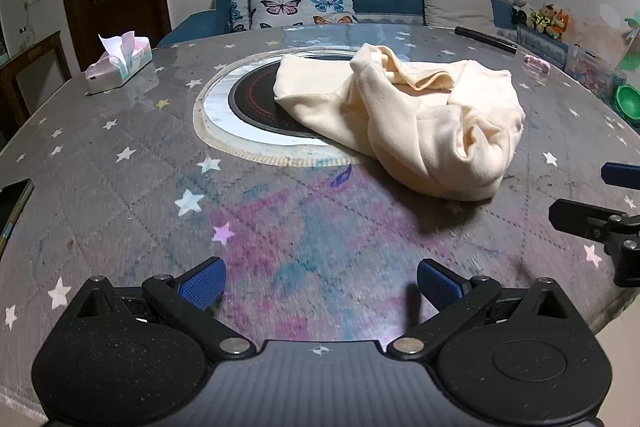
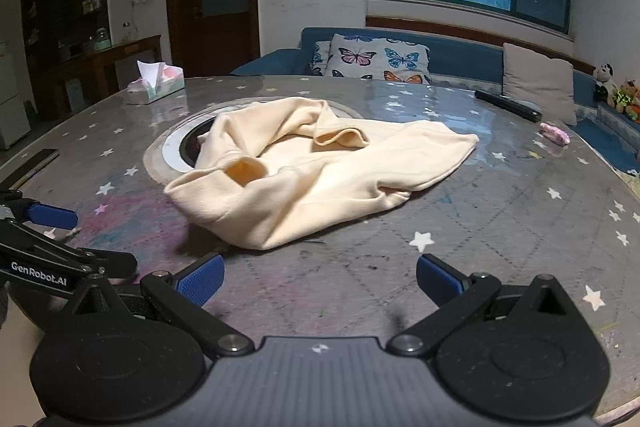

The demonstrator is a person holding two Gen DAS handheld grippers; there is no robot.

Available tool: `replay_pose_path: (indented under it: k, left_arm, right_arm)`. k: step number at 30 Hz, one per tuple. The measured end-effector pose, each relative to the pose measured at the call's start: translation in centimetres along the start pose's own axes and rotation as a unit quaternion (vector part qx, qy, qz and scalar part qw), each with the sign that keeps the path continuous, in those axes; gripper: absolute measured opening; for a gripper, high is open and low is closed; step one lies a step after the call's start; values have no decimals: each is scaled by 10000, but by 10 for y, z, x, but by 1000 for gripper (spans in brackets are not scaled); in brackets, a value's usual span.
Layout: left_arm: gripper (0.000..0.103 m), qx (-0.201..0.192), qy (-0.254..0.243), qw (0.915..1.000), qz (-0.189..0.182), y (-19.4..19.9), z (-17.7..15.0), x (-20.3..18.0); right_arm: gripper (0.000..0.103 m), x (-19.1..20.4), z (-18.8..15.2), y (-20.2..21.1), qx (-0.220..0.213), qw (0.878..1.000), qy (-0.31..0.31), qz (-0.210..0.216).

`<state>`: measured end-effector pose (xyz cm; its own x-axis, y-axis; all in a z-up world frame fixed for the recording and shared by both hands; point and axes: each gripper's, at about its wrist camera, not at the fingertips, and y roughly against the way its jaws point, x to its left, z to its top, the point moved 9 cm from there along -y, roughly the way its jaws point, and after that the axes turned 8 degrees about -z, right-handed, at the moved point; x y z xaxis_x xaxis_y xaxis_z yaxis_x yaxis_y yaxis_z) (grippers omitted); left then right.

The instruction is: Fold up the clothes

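Note:
A cream garment (image 1: 416, 115) lies crumpled in a heap on the round table, partly over the black burner plate (image 1: 256, 103) in the middle. It also shows in the right wrist view (image 2: 312, 167). My left gripper (image 1: 322, 285) is open and empty, low over the near table, short of the garment. My right gripper (image 2: 320, 281) is open and empty, just in front of the garment's near edge. Each gripper shows at the edge of the other's view: the right one (image 1: 600, 199) and the left one (image 2: 60, 239).
The table (image 1: 120, 211) has a star-patterned cover. A tissue box (image 1: 120, 65) stands far left, a phone (image 1: 14, 203) at the left edge, a black remote (image 1: 486, 39) and a pink item (image 1: 536, 63) far right. Toys and a green bowl (image 1: 628, 101) crowd the right edge. A sofa with cushions is behind.

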<state>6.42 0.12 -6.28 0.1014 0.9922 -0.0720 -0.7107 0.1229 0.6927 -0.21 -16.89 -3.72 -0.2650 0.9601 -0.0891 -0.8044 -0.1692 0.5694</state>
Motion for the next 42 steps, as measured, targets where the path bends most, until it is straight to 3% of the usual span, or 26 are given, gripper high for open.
replay_pose_path:
  k: [4,8,17,42]
  left_arm:
    - [103,34,4,10000,9,1,-3,-2]
    - [103,67,8,10000,18,2,-6,-3]
    - [103,110,3,9999,37,3,-11,-5]
    - [103,165,-74,9998,35,-5,-3,-8]
  right_arm:
    - [103,6,-1,3,-22,10000,65,-61]
    - [103,13,-7,7,124,9997,-44,207]
    - [103,14,-15,3,402,9986,-82,336]
    - [103,12,-15,-8,550,9981,-81,275]
